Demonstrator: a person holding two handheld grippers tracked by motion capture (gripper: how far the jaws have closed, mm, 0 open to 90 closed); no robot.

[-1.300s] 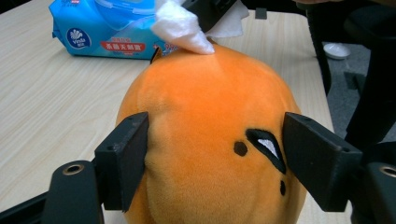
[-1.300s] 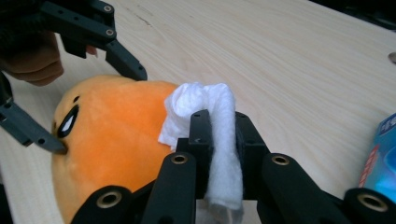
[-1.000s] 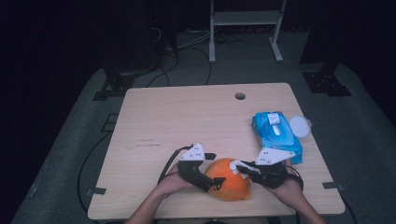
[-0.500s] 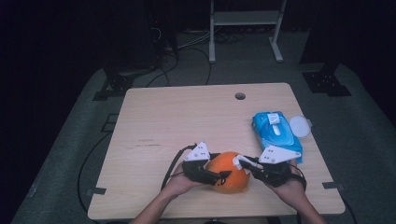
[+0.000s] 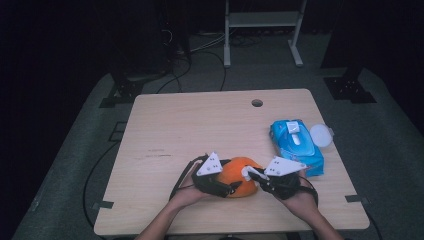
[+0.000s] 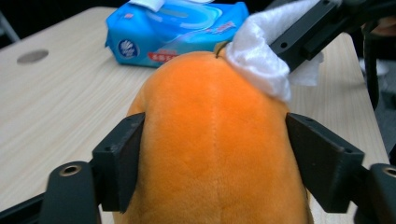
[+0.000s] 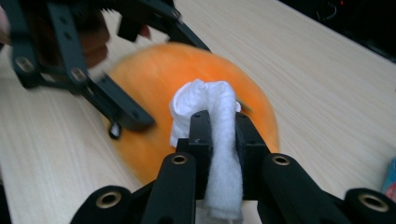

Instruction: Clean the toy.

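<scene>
We have the orange plush fruit (image 5: 239,176) sitting on the tabletop (image 5: 200,130) near the front edge, right between our two hands. Our left gripper (image 5: 231,189) has it flanked: in the left gripper view the two black fingers (image 6: 122,158) sit against either side of the plush fruit (image 6: 215,149), pressing on its soft flanks, and they have just been easing a little wider after a squeeze, with the fruit between them. Our right gripper (image 5: 252,176) comes in from the other side with its fingers pressed together on a white wipe (image 7: 215,140), which is bunched up at the tips and trails down between them. That wipe (image 6: 261,60) is touching the top of the fruit by its small stem, as the left gripper view shows. In the right gripper view the fruit (image 7: 177,79) looks blurred behind the wad. Off to the right on the tabletop lies a blue pack of wipes (image 5: 296,145), with a round white lid (image 5: 320,135) just beside its far corner. A small hole (image 5: 257,103) marks the tabletop's back edge.
</scene>
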